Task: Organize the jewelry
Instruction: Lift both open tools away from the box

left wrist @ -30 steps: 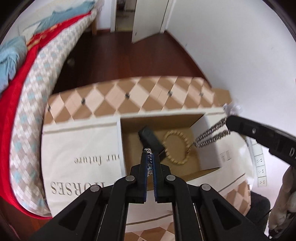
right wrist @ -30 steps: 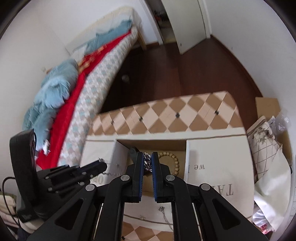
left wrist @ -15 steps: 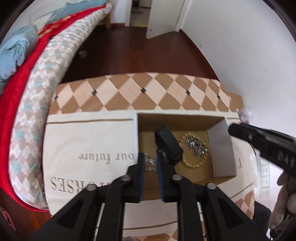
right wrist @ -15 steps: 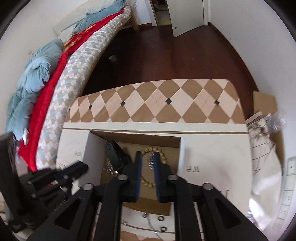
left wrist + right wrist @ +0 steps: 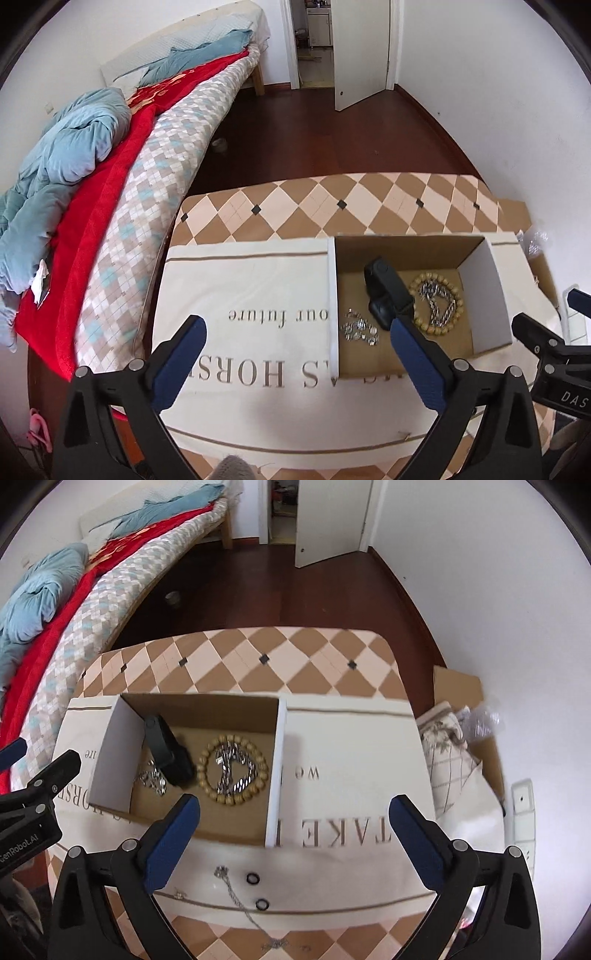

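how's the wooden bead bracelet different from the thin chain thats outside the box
The bead bracelet lies inside the cardboard box; the thin chain lies outside it on the cream cloth. The bead bracelet is a closed ring of chunky tan beads; the thin chain is fine, silvery and strung out in a line. The bead bracelet encircles a heap of silver links; the thin chain encircles nothing. Neither is held by a tool.

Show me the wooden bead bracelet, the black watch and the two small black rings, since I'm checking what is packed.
wooden bead bracelet (image 5: 207,780): right wrist view, left beads.
black watch (image 5: 162,744): right wrist view, strap.
small black rings (image 5: 252,878): right wrist view, upper ring's band.
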Tool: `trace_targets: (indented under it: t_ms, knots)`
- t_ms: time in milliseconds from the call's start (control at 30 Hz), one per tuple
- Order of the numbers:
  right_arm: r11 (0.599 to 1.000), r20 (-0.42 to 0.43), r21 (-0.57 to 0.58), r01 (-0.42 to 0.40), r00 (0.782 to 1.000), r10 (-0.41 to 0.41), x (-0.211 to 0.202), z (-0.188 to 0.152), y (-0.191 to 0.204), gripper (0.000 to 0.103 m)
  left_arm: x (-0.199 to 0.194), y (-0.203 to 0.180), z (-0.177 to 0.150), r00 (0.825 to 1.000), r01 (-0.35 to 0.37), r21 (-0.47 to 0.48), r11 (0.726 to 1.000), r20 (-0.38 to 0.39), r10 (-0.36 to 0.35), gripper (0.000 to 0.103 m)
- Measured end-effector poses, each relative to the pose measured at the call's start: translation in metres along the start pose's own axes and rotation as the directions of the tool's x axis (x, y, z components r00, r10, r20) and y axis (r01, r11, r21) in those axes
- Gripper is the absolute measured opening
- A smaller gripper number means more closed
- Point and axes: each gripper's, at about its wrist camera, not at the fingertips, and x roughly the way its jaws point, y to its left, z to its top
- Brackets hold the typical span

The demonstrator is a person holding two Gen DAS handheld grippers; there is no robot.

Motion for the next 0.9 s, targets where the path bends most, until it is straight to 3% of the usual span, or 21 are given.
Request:
trace_targets:
  t_ms: [433, 900]
  knots:
    - [0.999, 0.057, 0.035, 0.031, 0.998, -0.033, -0.028, -0.021, -0.002, 0.103, -0.028, -0.001, -0.020, 1.000, -0.015, -0.021, 1.000, 0.022, 0.016, 0.102]
    - [0.998, 0.191, 0.054, 0.040, 0.980, -0.049, -0.118, -0.053, -0.009, 0.103, -0.115, 0.001, -0.043, 0.992, 0.004, -0.058, 0.998, 0.128, 0.004, 0.102]
